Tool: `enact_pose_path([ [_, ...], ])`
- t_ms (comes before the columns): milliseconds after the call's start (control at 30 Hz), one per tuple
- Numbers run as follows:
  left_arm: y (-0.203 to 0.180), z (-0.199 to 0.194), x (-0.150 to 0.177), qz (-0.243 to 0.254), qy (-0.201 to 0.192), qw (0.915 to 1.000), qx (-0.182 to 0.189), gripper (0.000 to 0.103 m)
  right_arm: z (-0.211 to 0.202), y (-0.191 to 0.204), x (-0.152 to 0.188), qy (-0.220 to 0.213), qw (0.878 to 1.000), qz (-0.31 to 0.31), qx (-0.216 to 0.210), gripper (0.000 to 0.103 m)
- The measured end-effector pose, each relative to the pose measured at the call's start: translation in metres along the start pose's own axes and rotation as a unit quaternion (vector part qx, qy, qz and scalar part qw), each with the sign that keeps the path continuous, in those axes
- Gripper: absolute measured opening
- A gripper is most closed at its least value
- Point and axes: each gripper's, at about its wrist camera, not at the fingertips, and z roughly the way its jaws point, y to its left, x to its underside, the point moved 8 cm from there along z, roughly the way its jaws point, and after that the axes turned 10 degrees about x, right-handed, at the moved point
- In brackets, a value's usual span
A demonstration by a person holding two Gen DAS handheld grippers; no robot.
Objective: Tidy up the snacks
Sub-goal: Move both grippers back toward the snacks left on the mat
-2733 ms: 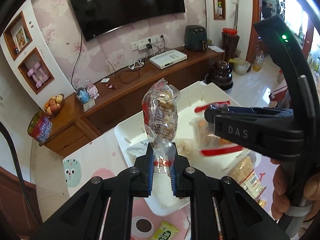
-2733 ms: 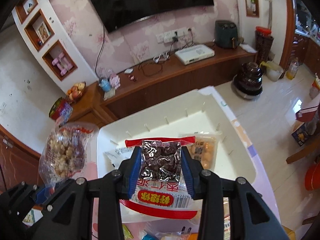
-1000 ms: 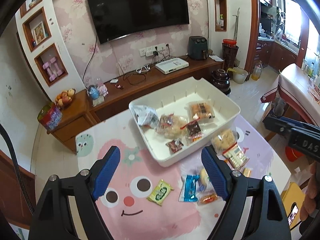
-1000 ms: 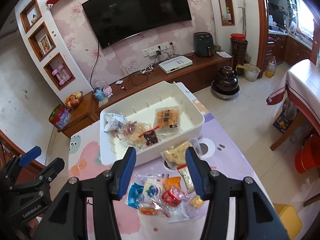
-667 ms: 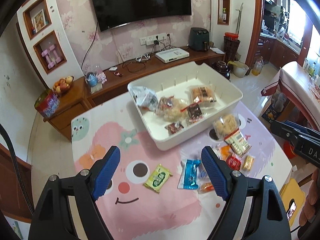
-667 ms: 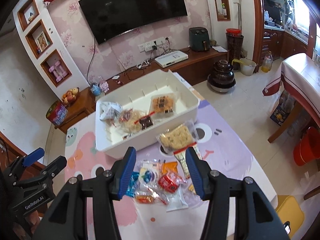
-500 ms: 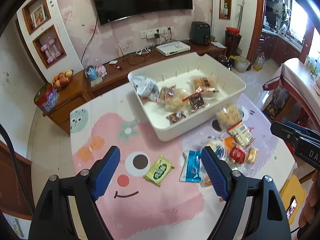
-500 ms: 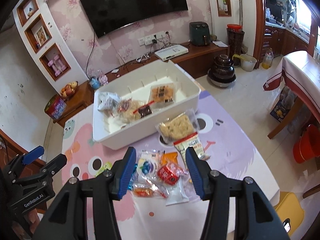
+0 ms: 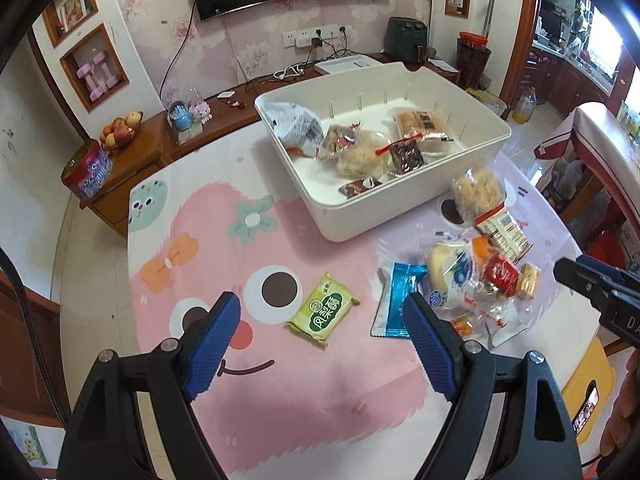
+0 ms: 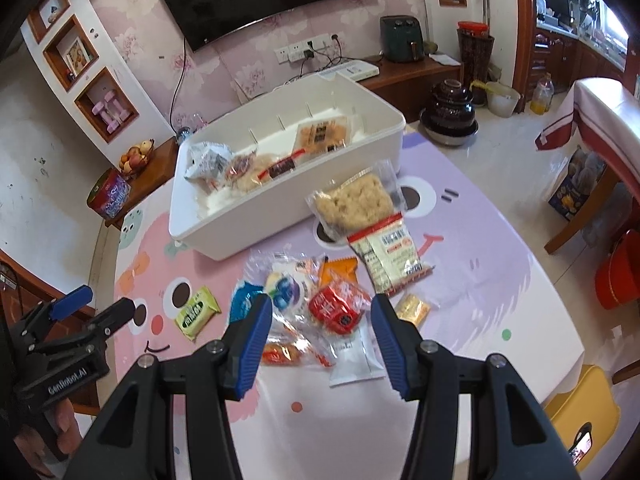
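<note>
A white bin (image 9: 416,208) (image 10: 280,208) stands on the pink cartoon mat and holds several snack packs. Loose snacks lie in front of it: a green packet (image 9: 323,311) (image 10: 197,312), a blue packet (image 9: 400,300), a red packet (image 10: 338,309), a clear bag of puffed snack (image 10: 356,200) (image 9: 478,190) and a pile of others. My left gripper (image 9: 322,334) is open and empty, above the green packet. My right gripper (image 10: 322,334) is open and empty, above the red packet and the pile.
The table's right edge (image 10: 560,308) drops to a tiled floor with a yellow stool (image 10: 580,404) and red bucket (image 10: 618,276). A wooden TV cabinet (image 9: 240,108) runs behind the table. The other hand-held gripper shows at the left in the right wrist view (image 10: 72,336).
Both grippers let go of their snack packs into the bin, opened, and drew back and down toward the loose snacks on the mat.
</note>
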Motion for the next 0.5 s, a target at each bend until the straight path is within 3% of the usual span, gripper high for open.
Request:
enact_pose_path([
  [267, 0.005, 0.030, 0.015, -0.012, 0.032, 0.9993, 0.018, 0.082, 0.032, -0.014, 0.033, 0.042, 0.999, -0.012, -0.002, 0.052],
  [500, 0.012, 0.069, 0.025, 0.004, 0.064, 0.9979, 0.010, 0.082, 0.046, 0.001, 0.031, 0.048, 0.998, -0.029, -0.024, 0.052],
])
